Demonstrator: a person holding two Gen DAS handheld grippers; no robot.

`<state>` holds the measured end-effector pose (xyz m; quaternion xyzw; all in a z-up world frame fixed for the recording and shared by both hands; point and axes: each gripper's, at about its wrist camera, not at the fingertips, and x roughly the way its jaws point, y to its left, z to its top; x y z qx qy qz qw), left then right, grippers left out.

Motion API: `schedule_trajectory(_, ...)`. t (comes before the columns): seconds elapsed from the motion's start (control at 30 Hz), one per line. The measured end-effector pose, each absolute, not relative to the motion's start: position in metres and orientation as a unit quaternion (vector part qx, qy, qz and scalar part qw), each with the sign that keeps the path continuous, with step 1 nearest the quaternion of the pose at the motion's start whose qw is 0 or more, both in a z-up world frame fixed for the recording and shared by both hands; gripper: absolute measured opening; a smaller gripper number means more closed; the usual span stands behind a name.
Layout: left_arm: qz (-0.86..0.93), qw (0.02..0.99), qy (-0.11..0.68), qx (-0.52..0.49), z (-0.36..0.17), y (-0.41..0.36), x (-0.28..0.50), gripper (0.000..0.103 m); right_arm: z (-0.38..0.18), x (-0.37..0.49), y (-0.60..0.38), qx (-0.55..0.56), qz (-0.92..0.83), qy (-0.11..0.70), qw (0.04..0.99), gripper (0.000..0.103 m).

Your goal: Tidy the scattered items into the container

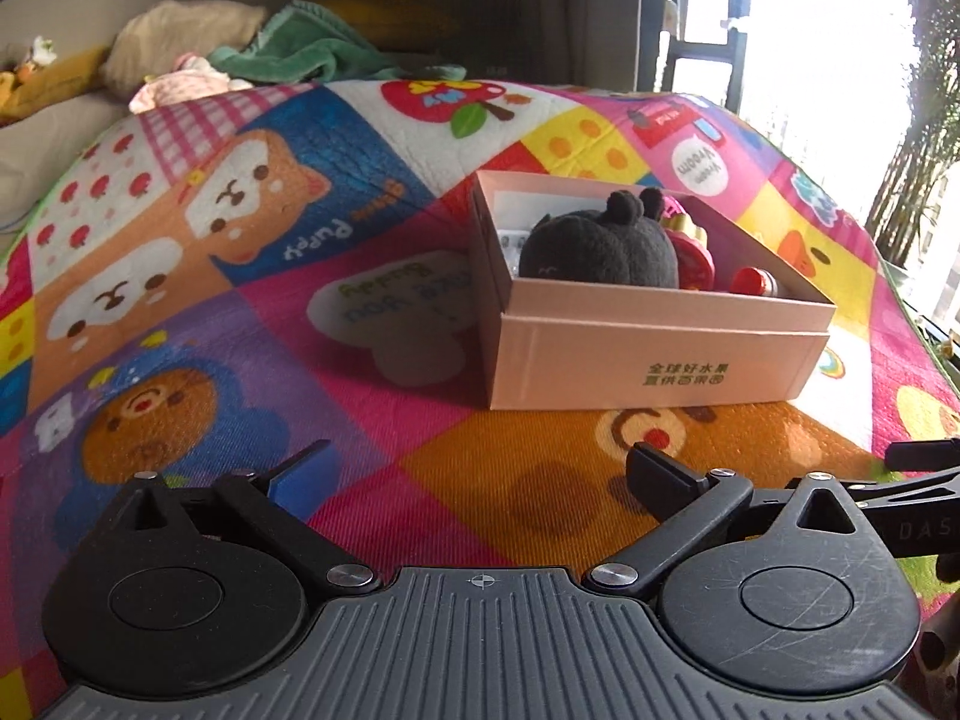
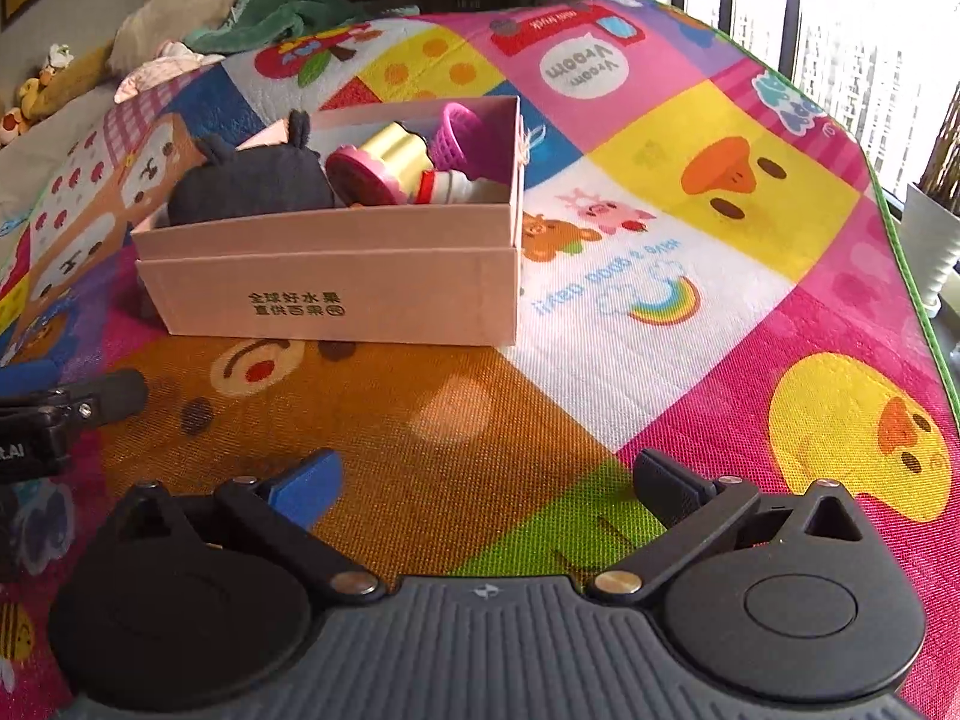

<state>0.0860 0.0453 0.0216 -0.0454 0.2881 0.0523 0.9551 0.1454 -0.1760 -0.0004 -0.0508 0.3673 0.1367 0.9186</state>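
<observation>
Now your left gripper (image 1: 477,474) and right gripper (image 2: 486,480) both hang released and empty above the colourful cartoon play mat (image 2: 690,276); the black plush toy (image 1: 600,243) sits inside the pink cardboard box (image 1: 648,354).

Both cameras sit low over the play mat (image 1: 360,396), each looking forward along its own fingers toward the pink box (image 1: 648,354) and the window beyond. The left wrist view faces the box from its left front, near; the right wrist view from its right front, perhaps slightly farther. Both share the box (image 2: 336,294), its toys, and the bedding heaped behind.
</observation>
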Motion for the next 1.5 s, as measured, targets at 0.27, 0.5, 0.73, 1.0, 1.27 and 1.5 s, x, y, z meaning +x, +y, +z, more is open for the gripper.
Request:
schedule_trajectory(0.27,0.072,0.938,0.339,-0.011,0.009,0.031,0.118,0.103,-0.005,0.166,-0.174,-0.050,0.143,0.337,0.929,0.103)
schedule_trajectory(0.5,0.071,0.938,0.339,-0.014,0.009,0.032,0.116,0.103,-0.006,0.169,-0.175,-0.042,0.139,0.338,0.930,0.103)
schedule_trajectory(0.73,0.070,0.938,0.339,-0.017,0.009,0.032,0.117,0.103,-0.006,0.169,-0.175,-0.041,0.139,0.338,0.930,0.103)
schedule_trajectory(1.0,0.070,0.938,0.339,-0.018,0.009,0.033,0.117,0.103,-0.006,0.169,-0.175,-0.040,0.140,0.338,0.930,0.103)
schedule_trajectory(1.27,0.070,0.938,0.339,-0.018,0.009,0.032,0.117,0.103,-0.006,0.169,-0.175,-0.040,0.140,0.338,0.930,0.103)
schedule_trajectory(1.5,0.070,0.938,0.340,-0.018,0.009,0.032,0.117,0.103,-0.006,0.169,-0.175,-0.040,0.140,0.338,0.930,0.103)
